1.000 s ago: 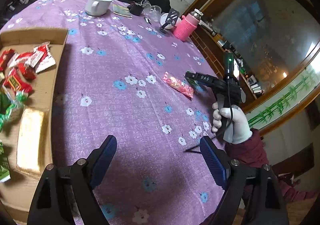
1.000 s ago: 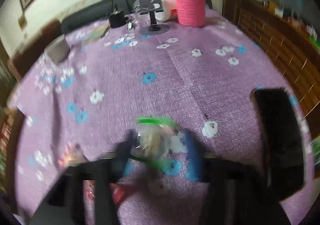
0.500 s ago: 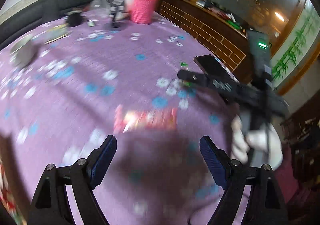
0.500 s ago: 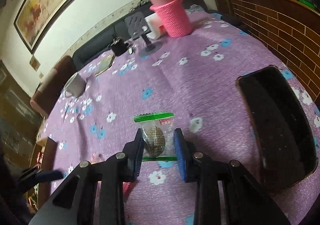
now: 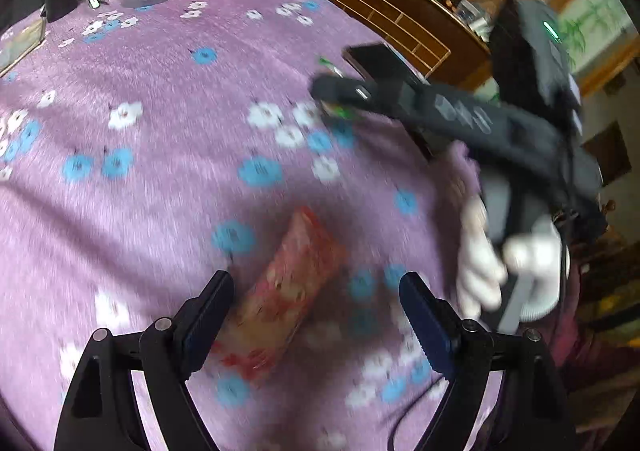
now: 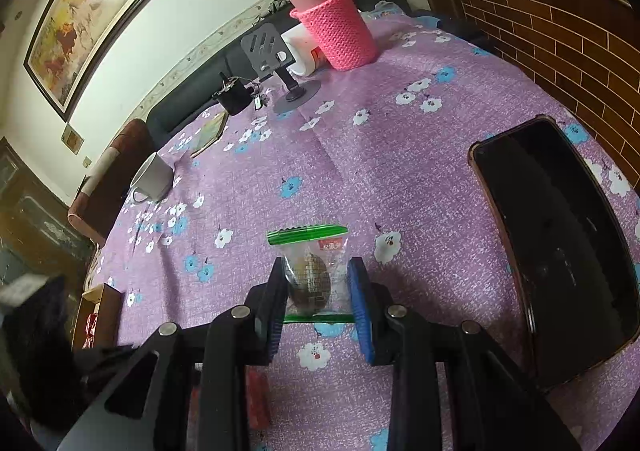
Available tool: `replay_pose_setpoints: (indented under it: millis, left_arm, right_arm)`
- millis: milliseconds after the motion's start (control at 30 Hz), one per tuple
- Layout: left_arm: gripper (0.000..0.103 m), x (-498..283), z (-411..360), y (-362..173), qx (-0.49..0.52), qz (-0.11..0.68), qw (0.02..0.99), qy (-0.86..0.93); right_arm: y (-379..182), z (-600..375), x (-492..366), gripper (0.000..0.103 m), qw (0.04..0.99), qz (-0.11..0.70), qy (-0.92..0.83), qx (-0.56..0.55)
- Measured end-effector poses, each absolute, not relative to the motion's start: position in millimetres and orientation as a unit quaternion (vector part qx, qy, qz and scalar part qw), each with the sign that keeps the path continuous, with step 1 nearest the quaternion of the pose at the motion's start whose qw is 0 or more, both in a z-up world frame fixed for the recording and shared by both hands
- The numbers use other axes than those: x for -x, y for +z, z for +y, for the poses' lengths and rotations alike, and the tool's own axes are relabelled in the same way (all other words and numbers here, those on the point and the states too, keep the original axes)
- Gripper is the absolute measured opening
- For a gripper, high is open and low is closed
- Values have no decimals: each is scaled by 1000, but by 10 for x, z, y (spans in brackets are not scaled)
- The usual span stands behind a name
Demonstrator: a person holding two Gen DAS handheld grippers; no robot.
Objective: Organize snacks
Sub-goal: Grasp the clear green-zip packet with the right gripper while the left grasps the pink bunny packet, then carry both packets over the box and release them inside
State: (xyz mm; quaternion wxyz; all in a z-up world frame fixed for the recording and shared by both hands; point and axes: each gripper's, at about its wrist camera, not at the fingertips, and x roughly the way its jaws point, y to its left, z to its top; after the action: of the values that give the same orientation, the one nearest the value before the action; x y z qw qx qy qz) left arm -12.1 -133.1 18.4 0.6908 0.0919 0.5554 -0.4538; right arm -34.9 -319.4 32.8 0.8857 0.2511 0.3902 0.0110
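My left gripper (image 5: pixel 316 297) is open just above a red and pink snack packet (image 5: pixel 280 299) that lies on the purple flowered tablecloth (image 5: pixel 160 131), between the fingers and nearer the left one. My right gripper (image 6: pixel 318 291) is shut on a clear snack bag with green edges (image 6: pixel 314 271) holding a brown item, lifted a little above the cloth. In the left wrist view the right gripper (image 5: pixel 332 99) shows at the upper right, held by a white-gloved hand (image 5: pixel 496 263). A cardboard box corner (image 6: pixel 98 311) with red snacks shows at the left in the right wrist view.
A black phone (image 6: pixel 560 251) lies at the table's right edge. At the far end stand a pink-sleeved flask (image 6: pixel 336 27), a phone stand (image 6: pixel 276 63), a white mug (image 6: pixel 154 179) and small dark items. A brick-patterned wall (image 6: pixel 560 35) runs along the right.
My left gripper has swung right and come down over the red packet, which now lies between its fingers. My right gripper has closed on the green-edged bag and lifted it.
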Motion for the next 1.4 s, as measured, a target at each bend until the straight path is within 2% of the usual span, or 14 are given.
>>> replay_pose_setpoints:
  millis: [100,267,367,467,500,533,1000,1400]
  left_arm:
    - [87,234,-1276,257,-93,530,718,-441]
    - [87,316,-1392,212,-153,484,763,-400]
    - [77,338,-1463,157,-173,476,774,-381]
    - [56,347,-1446,130,-172,471,783,-369]
    - [35,360,-1416,126,-170,470,785,-366]
    - [25,363,-1396,132,-166,472,786,-363]
    - [26,553,-867,391,-108,437,839,-306]
    - [26,815,263,726,-17,403,889,-216]
  right_arm:
    - [309,-3166,338,29,884,394,13,-250]
    - [275,-3171,318,29,883,399,7,-248]
    - [271,-3176,311,29,882,399,7,-249]
    - [276,-3171,313,29,884,397,8,-246]
    - [277,-3170,312,29,885,396,8,-245]
    - [277,-3169,311,29,885,396,8,-244]
    - [313,-3009,309,29,897,388,25,-210]
    - [327,-2774,345,29,911,380,27,-157]
